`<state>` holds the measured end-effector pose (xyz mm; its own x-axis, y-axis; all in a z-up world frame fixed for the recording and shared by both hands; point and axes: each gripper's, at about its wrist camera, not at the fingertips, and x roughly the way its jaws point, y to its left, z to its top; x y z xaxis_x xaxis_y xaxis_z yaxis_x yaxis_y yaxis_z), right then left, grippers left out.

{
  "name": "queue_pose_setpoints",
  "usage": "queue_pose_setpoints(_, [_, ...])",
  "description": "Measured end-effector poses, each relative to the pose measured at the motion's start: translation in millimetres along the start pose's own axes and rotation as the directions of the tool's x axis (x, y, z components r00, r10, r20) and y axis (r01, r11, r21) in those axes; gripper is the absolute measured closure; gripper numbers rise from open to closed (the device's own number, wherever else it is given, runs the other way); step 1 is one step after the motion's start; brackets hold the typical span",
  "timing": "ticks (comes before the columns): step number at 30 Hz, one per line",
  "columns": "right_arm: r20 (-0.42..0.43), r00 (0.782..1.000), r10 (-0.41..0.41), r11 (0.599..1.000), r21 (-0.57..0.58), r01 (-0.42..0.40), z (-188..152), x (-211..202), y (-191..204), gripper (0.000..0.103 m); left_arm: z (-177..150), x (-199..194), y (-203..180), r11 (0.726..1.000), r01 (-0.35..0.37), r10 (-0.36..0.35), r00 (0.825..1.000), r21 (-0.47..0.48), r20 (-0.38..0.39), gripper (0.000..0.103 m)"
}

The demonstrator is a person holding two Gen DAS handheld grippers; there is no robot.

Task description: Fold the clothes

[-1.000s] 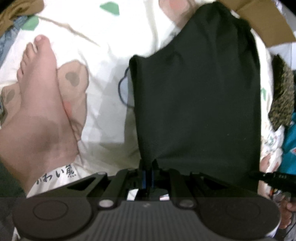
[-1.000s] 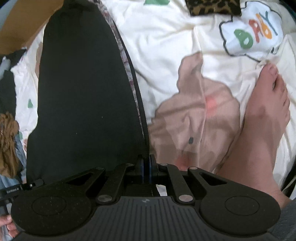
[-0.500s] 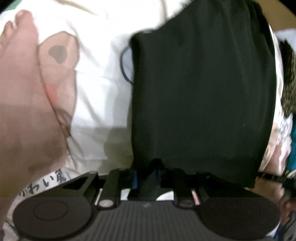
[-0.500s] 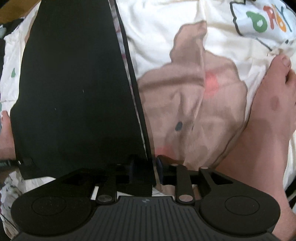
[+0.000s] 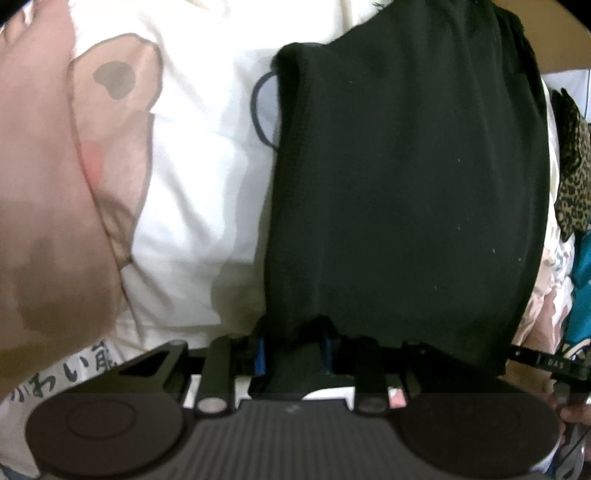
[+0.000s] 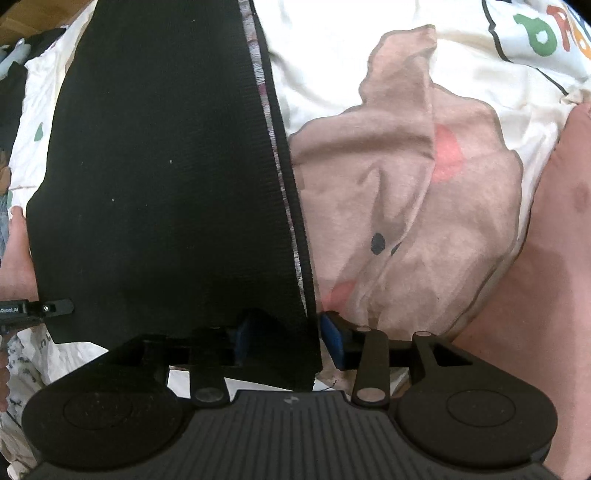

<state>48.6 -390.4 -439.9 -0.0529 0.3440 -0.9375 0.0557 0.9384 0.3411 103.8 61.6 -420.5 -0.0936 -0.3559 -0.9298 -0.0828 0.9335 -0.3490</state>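
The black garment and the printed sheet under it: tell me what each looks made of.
Black garment: seems a matte knit or woven fabric; a fine ribbed grain shows, with light lint specks and a pale speckled strip along its right edge. Exact fibre unclear.

Printed sheet: looks like soft cream cotton-type cloth, matte, creased, with flat printed cartoon shapes and letters.

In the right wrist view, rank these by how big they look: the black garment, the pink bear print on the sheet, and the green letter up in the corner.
1. Black garment, fills most of the left half.
2. Pink bear print, nearly as broad.
3. Green letter, far smaller, though farther from the camera.
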Motion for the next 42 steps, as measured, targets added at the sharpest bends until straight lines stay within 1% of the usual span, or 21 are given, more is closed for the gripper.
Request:
queue_pose_setpoints(2, [0.003,1.000,0.002,1.000,-0.007,-0.002,-0.4,0.6,2.0,0.049,-2.3,-0.1,-1.4,1.000,-0.006,0.005,1.000,0.013,0.015,0.072])
queue_pose_setpoints(3, [0.004,1.000,0.003,1.000,-0.015,-0.003,-0.6,0.9,3.1,0.049,-3.4,-0.4,-2.6,1.000,-0.009,0.008,1.000,0.025,0.021,0.074])
queue_pose_setpoints(4, [0.000,1.000,-0.001,1.000,-0.020,0.001,-0.5,0.8,3.8,0.056,-3.9,-0.8,-2.8,1.000,-0.012,0.011,1.000,0.027,0.022,0.080])
queue_pose_setpoints(5, [-0.008,1.000,-0.017,1.000,-0.019,0.016,0.2,0.1,3.0,0.073,-3.6,-1.1,-1.8,1.000,-0.017,0.016,1.000,0.020,0.015,0.088])
queue_pose_setpoints(6, [-0.016,0.999,-0.032,0.999,-0.019,0.032,1.0,-0.6,2.1,0.085,-3.4,-2.0,-2.0,1.000,-0.013,0.013,1.000,0.013,0.010,0.097])
queue_pose_setpoints(7, [-0.023,0.999,-0.042,0.999,-0.016,0.042,1.7,-1.5,1.2,0.095,-3.3,-2.9,-2.3,1.000,-0.009,0.009,1.000,0.007,0.005,0.097])
queue_pose_setpoints(8, [-0.025,0.999,-0.025,1.000,0.000,0.025,2.1,-3.3,-0.2,0.099,-3.7,-4.4,-5.5,0.999,-0.022,0.021,1.000,0.023,0.006,0.098])
queue_pose_setpoints(9, [-0.026,1.000,-0.014,1.000,0.009,0.014,2.2,-5.0,-0.5,0.100,-4.6,-6.0,-9.5,0.999,-0.032,0.031,0.999,0.042,0.006,0.098])
queue_pose_setpoints(10, [-0.020,0.999,-0.029,1.000,-0.012,0.029,1.0,-5.9,4.0,0.100,-5.6,-7.6,-13.4,0.997,-0.041,0.041,0.999,0.061,0.007,0.098])
queue_pose_setpoints(13, [-0.009,0.998,-0.055,0.998,-0.027,0.055,-4.0,-8.1,13.3,0.101,-7.9,-15.2,-14.4,0.997,-0.050,0.050,0.999,0.055,0.001,0.098])
queue_pose_setpoints(20, [-0.030,0.998,-0.060,0.998,-0.020,0.060,-6.3,-25.1,20.9,0.102,-11.5,-32.7,-22.1,0.995,-0.066,0.067,0.998,0.070,-0.011,0.098])
queue_pose_setpoints(22, [-0.031,0.998,-0.055,0.998,-0.012,0.055,-8.8,-32.8,23.5,0.102,-13.7,-37.9,-22.1,0.997,-0.063,0.064,0.998,0.045,-0.016,0.098])
queue_pose_setpoints(25, [-0.034,0.998,-0.059,0.998,0.012,0.059,-15.0,-41.8,25.8,0.102,-18.3,-41.8,-29.4,0.993,-0.084,0.088,0.995,0.081,-0.047,0.098])
queue_pose_setpoints(28, [-0.055,0.995,-0.079,0.996,0.024,0.080,-23.8,-44.8,28.9,0.102,-24.1,-44.9,-29.1,0.992,-0.101,0.106,0.991,0.073,-0.077,0.098])
queue_pose_setpoints(30, [-0.078,0.993,-0.093,0.995,0.036,0.096,-30.7,-45.2,30.9,0.102,-29.0,-44.4,-24.1,0.992,-0.117,0.121,0.986,0.043,-0.112,0.098])
queue_pose_setpoints(31, [-0.092,0.991,-0.101,0.994,0.043,0.105,-34.7,-44.9,31.8,0.102,-31.6,-43.9,-21.7,0.992,-0.126,0.128,0.983,0.027,-0.129,0.098])
queue_pose_setpoints(34, [-0.138,0.983,-0.118,0.990,0.063,0.127,-48.4,-42.4,33.9,0.102,-40.8,-40.0,-20.5,0.985,-0.168,0.171,0.970,0.035,-0.173,0.098])
queue_pose_setpoints(36, [-0.169,0.978,-0.126,0.987,0.074,0.140,-56.9,-40.7,35.7,0.102,-46.9,-38.6,-19.4,0.982,-0.187,0.188,0.963,0.023,-0.194,0.098])
queue_pose_setpoints(39, [-0.195,0.972,-0.127,0.987,0.073,0.144,-64.8,-43.5,38.8,0.102,-53.1,-42.6,-19.8,0.980,-0.196,0.194,0.958,0.013,-0.210,0.098])
queue_pose_setpoints(42, [-0.187,0.975,-0.121,0.986,0.088,0.139,-68.7,-54.2,39.6,0.102,-56.4,-56.0,-21.4,0.985,-0.174,0.171,0.965,-0.001,-0.198,0.098])
